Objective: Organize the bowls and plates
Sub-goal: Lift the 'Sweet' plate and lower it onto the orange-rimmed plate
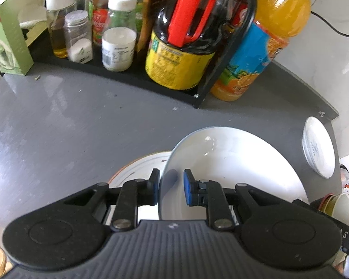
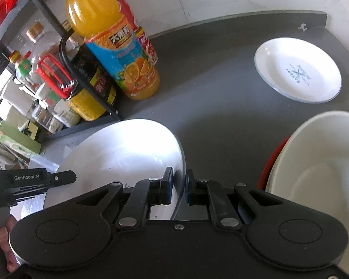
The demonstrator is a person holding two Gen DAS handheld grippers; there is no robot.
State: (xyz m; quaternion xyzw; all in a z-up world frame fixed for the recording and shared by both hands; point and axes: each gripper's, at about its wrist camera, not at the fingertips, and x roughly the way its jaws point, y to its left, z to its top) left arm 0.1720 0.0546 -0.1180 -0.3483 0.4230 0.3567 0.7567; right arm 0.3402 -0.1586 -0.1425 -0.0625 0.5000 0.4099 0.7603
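Both grippers at 1 large white ceramic bowl [image 1: 232, 162].
Left gripper [image 1: 172, 186] straddles its rim, gap visible; right gripper [image 2: 179, 189] pinches opposite rim, above grey bench [image 1: 81, 121].

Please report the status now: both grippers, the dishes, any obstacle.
Left hand-held gripper open astride the white bowl rim. Right hand-held gripper astride same rim, grip unclear. Small plate lies apart. Juice bottle stands close behind.

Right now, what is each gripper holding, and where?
Both straddle the white bowl's rim: left gripper not clamped, right gripper near closed; contact unclear.
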